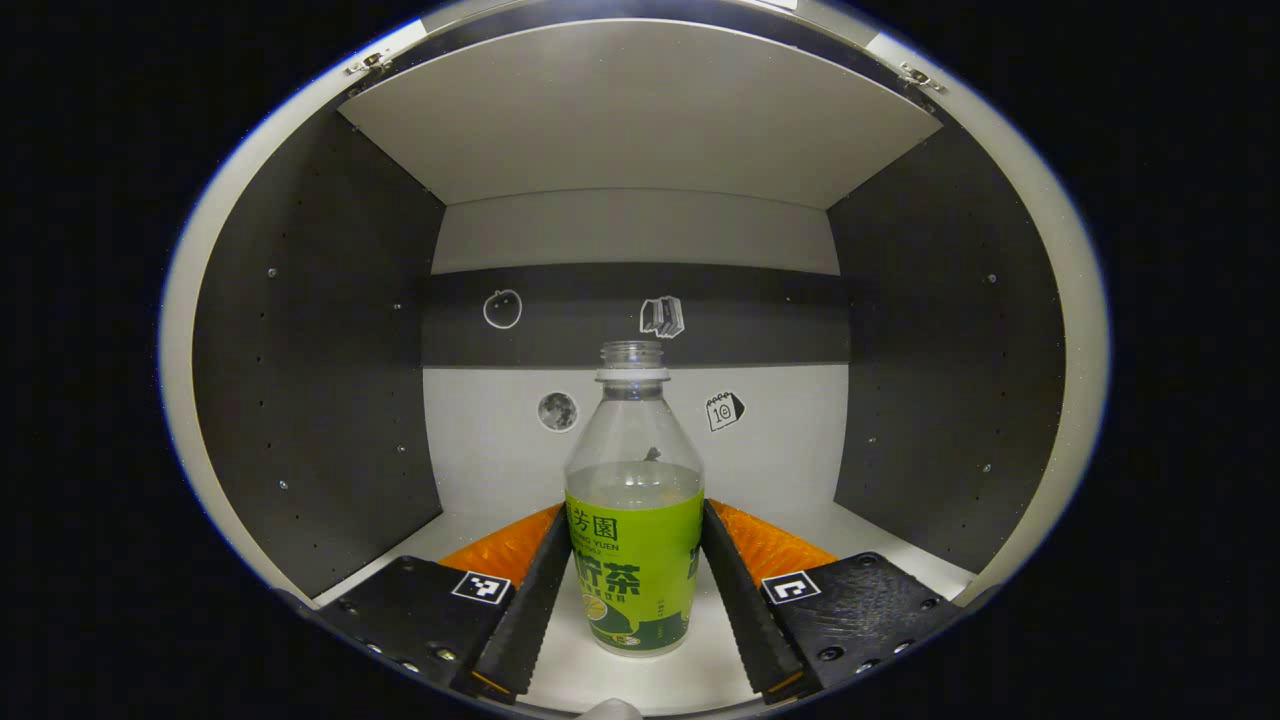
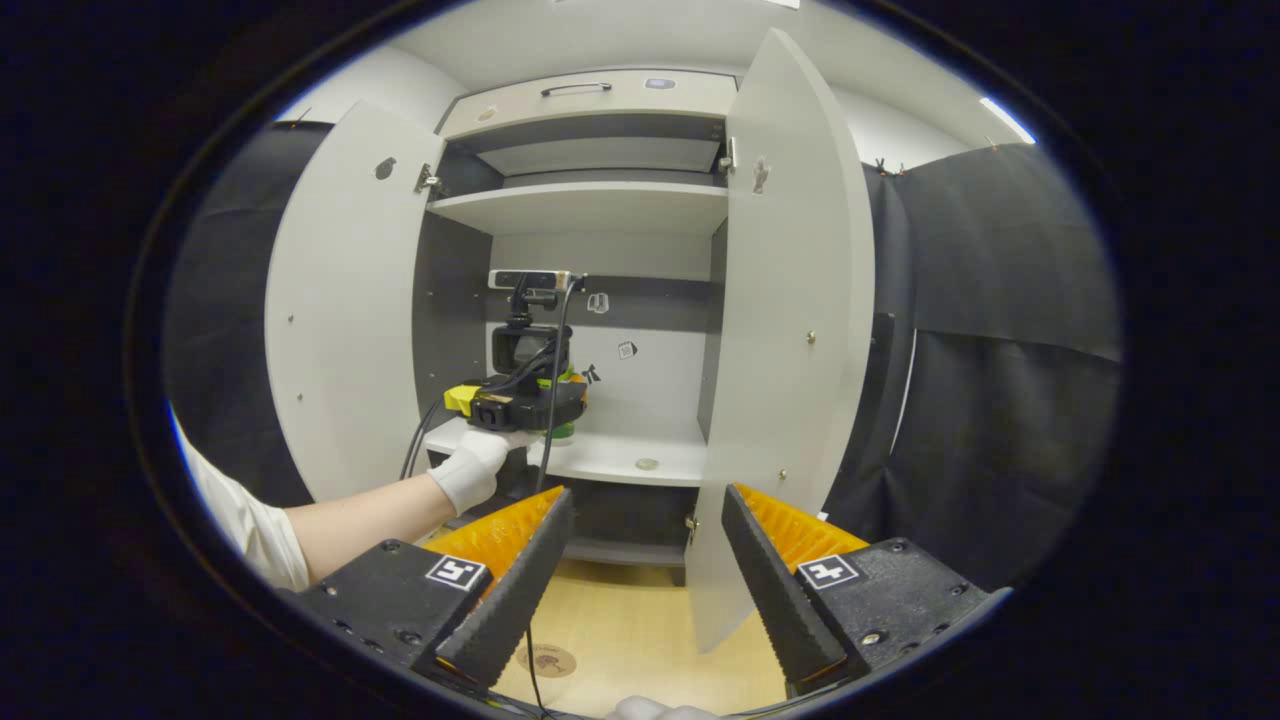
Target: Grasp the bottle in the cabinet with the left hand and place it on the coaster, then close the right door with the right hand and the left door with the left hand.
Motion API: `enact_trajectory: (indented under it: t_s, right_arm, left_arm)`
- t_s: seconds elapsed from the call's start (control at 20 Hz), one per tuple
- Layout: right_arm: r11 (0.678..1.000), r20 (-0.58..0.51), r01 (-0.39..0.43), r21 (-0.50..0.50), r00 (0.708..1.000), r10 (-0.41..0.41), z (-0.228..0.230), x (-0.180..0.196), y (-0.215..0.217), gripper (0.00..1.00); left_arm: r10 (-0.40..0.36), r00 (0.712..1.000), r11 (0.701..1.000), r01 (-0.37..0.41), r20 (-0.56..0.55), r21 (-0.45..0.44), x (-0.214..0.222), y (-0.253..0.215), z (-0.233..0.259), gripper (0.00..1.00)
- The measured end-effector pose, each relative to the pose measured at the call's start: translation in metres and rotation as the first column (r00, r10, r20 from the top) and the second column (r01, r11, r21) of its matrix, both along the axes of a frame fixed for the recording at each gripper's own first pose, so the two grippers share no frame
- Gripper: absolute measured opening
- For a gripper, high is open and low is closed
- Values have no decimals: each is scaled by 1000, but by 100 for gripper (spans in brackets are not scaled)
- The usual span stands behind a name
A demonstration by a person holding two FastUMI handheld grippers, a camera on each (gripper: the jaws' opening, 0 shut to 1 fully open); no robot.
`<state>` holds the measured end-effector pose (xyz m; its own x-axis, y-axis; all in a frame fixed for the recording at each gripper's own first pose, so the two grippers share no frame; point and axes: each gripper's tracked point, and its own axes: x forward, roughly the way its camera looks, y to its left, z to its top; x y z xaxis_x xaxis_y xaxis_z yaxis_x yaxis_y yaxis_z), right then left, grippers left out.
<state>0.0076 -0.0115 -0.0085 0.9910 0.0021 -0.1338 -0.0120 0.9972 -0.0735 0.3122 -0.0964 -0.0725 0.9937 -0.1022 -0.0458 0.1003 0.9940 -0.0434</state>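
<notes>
Bottle (image 1: pixel 634 520) upright between left gripper (image 1: pixel 634 590) fingers — contact unclear — right gripper (image 2: pixel 640 590) agape.

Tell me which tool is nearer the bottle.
Left. The left tool is inside the cabinet, its fingers on either side of the bottle; the right tool hangs back outside it.

One bottle (image 1: pixel 634 520); two cabinet doors, left (image 2: pixel 345 310), right (image 2: pixel 790 330); four wall stickers; two claws.
</notes>
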Motion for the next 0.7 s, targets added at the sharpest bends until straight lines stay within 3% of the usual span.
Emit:
enact_trajectory:
  t_s: [0.45, 0.7]
  right_arm:
    - [1000, 21, 15, 22, 1000, -15, 3, -14, -10, 98]
    - [999, 24, 19, 46, 1000, -21, -5, -30, -19, 98]
  left_arm:
    - [-40, 995, 999, 41, 95, -11, -93, 21, 59, 76]
    - [-66, 995, 997, 68, 79, -23, -166, 30, 45, 76]
